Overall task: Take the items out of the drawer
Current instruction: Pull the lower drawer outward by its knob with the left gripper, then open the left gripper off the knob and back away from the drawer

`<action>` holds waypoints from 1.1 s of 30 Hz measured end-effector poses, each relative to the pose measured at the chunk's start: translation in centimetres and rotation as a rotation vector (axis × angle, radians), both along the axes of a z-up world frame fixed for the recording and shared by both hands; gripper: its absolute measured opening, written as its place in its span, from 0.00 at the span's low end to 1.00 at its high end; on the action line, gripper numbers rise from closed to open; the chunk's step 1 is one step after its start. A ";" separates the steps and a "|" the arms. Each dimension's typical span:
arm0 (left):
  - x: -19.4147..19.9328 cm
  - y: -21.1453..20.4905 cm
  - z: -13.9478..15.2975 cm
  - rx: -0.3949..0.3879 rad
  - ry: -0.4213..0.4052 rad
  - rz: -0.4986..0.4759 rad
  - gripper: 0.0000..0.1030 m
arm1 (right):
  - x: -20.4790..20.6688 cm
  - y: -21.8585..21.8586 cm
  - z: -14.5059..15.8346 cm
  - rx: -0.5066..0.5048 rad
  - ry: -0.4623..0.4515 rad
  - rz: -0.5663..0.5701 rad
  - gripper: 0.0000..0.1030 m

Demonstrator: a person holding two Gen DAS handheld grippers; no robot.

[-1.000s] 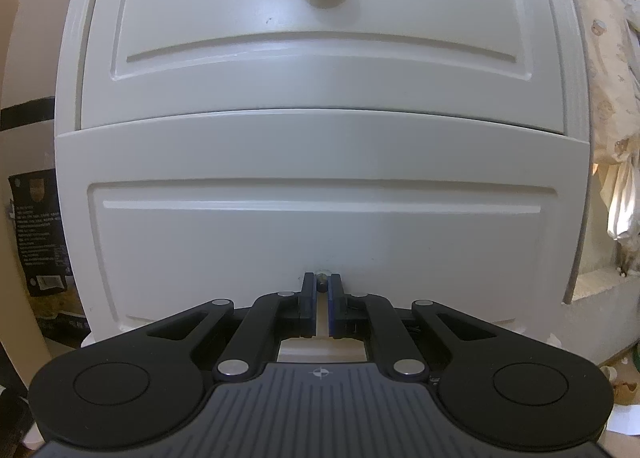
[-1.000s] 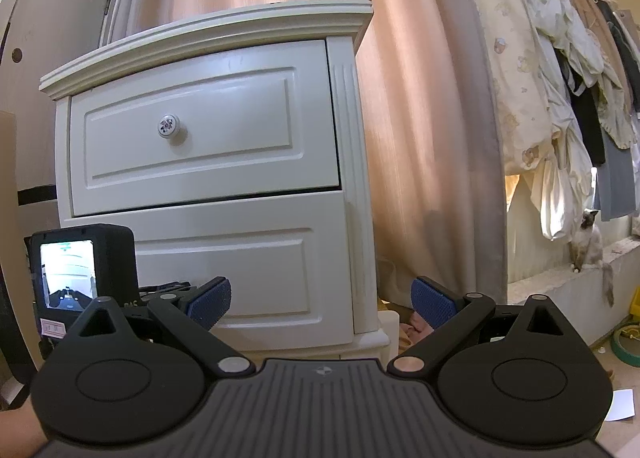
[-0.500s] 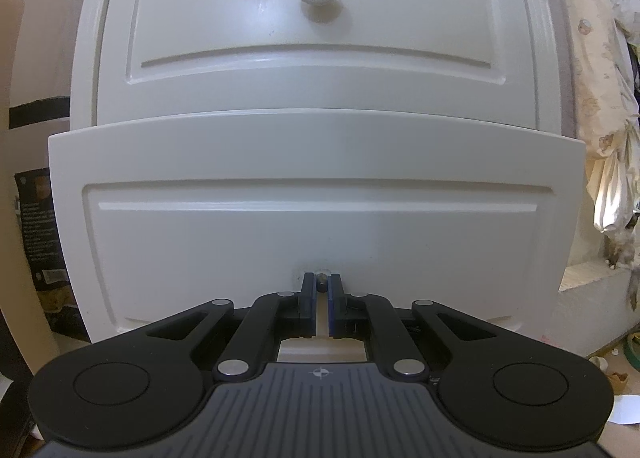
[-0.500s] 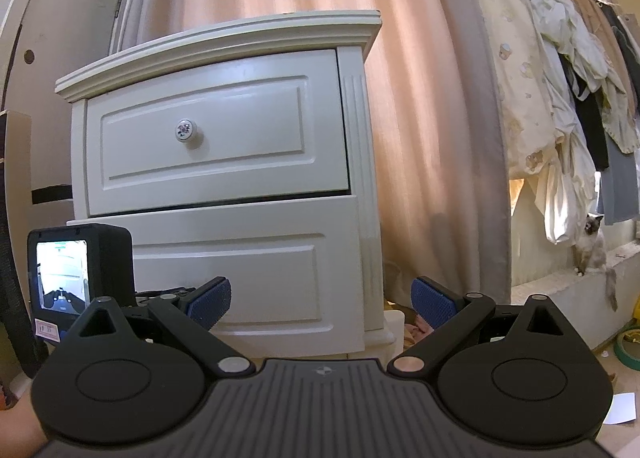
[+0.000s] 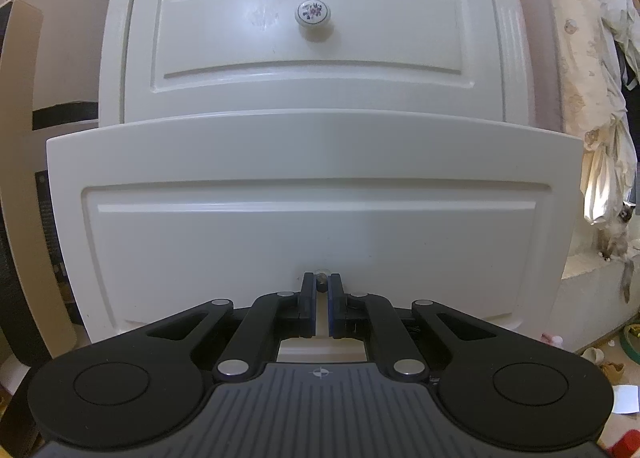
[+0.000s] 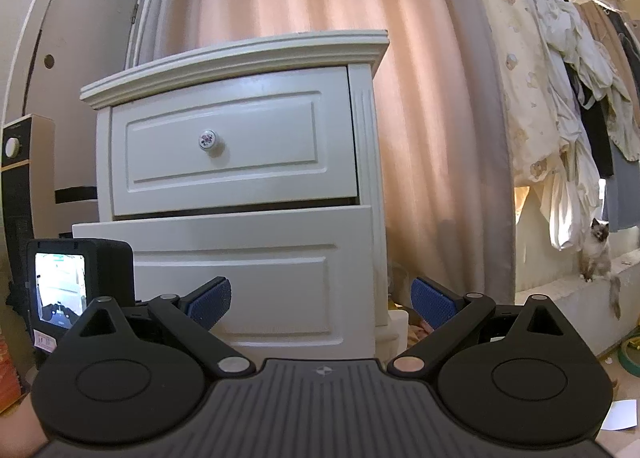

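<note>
A white nightstand has two drawers. My left gripper (image 5: 321,282) is shut on the small knob (image 5: 321,273) of the lower drawer (image 5: 312,226), which stands pulled out from the cabinet. The upper drawer (image 5: 312,30) is closed and has a flowered knob (image 5: 313,13). What lies inside the lower drawer is hidden. In the right wrist view the lower drawer (image 6: 256,254) juts forward below the upper drawer (image 6: 236,146). My right gripper (image 6: 322,298) is open and empty, held back from the nightstand. The left gripper's camera body (image 6: 78,286) shows at its left.
A pink curtain (image 6: 432,118) hangs behind and right of the nightstand. Clothes (image 6: 560,98) hang at the far right, with a cat (image 6: 596,254) on a low ledge. A tall beige appliance (image 6: 20,198) stands left. Small litter and tape rolls (image 5: 628,342) lie on the floor at right.
The lower drawer has slid further out of the nightstand with my left gripper on its knob. Both grippers have drawn back, so the nightstand looks smaller.
</note>
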State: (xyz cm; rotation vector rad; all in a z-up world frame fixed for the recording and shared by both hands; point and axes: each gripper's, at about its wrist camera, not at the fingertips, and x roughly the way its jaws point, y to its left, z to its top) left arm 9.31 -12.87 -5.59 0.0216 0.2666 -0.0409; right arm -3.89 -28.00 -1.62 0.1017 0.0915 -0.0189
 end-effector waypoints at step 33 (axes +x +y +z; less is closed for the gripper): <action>-7.6 1.1 0.2 0.010 -0.005 -0.025 0.00 | -5.7 -0.1 -0.1 0.031 -0.051 0.046 1.00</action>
